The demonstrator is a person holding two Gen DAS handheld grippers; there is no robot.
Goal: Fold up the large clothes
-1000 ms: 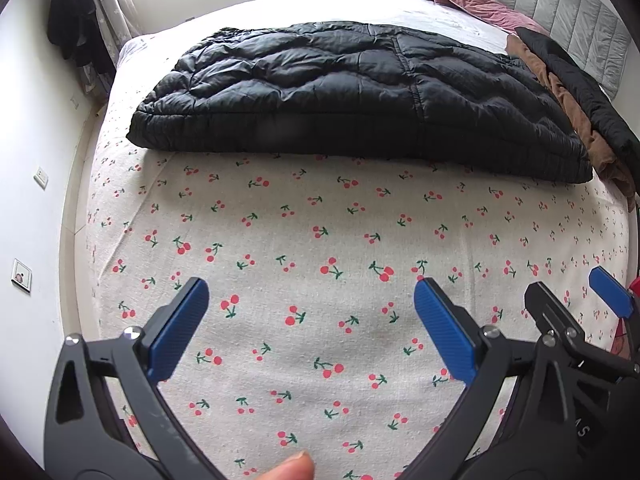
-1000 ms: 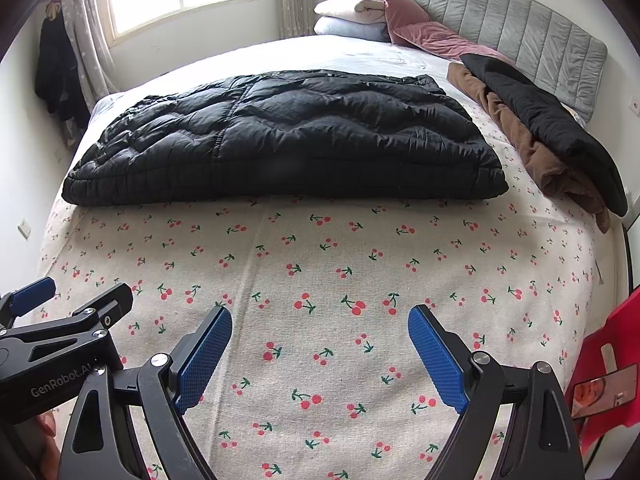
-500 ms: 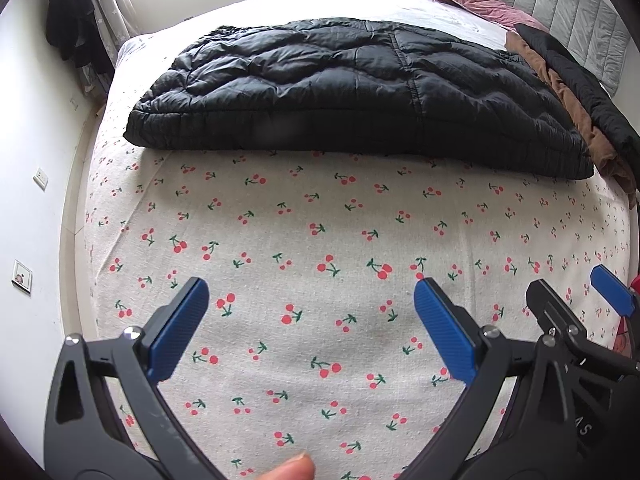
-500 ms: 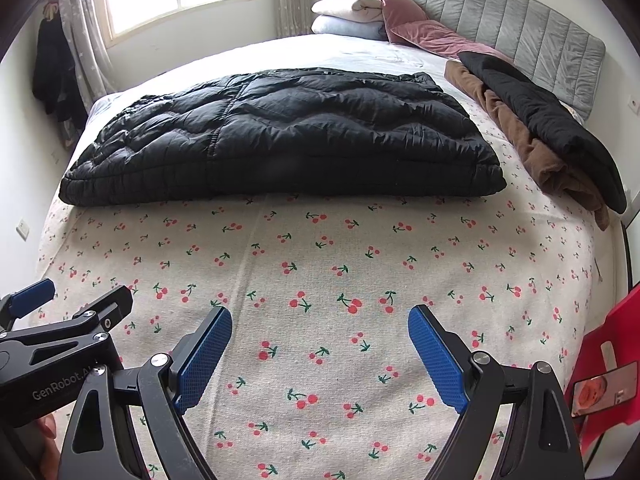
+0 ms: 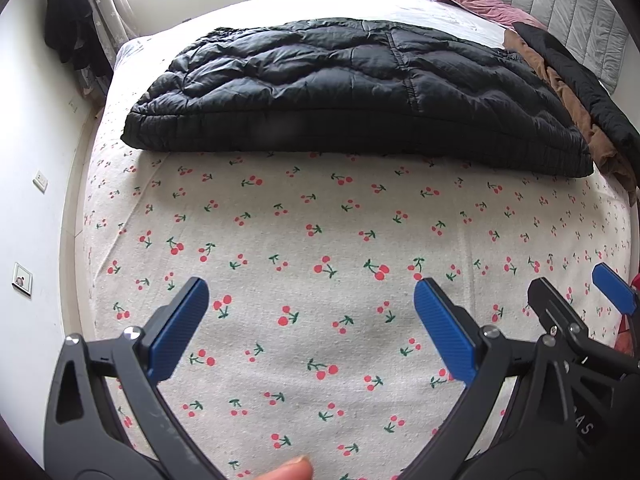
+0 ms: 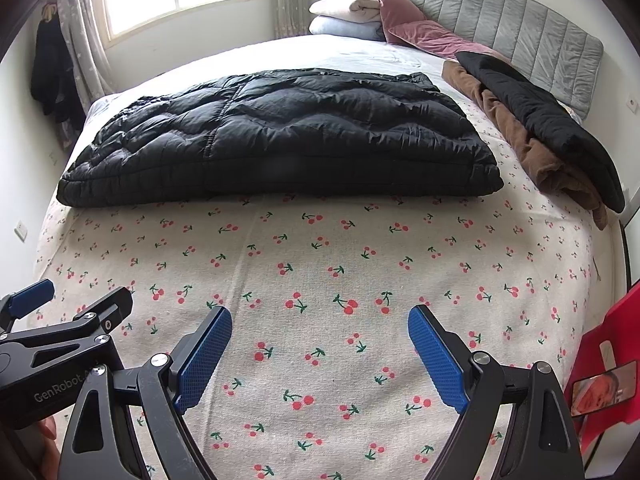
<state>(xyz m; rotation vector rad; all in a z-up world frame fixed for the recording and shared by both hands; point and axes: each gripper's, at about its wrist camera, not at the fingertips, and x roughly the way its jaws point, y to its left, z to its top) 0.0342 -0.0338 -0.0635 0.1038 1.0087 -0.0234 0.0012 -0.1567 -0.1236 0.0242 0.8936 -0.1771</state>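
A black quilted down coat (image 5: 352, 92) lies flat and folded across the middle of the bed; it also shows in the right wrist view (image 6: 276, 136). My left gripper (image 5: 310, 320) is open and empty above the cherry-print sheet (image 5: 320, 240), well short of the coat's near hem. My right gripper (image 6: 320, 348) is open and empty too, beside the left one. The right gripper shows at the right edge of the left wrist view (image 5: 576, 304), and the left gripper shows at the left edge of the right wrist view (image 6: 68, 316).
A brown garment under a black one (image 6: 540, 132) lies along the bed's right side. Pillows and a pink cover (image 6: 376, 12) sit by the grey headboard (image 6: 520, 32). A red chair (image 6: 608, 380) stands at the right. Dark clothes (image 6: 52, 72) hang by the window.
Both grippers have drawn slightly closer to the coat, which now sits a bit lower and larger in both views. Both stay open.
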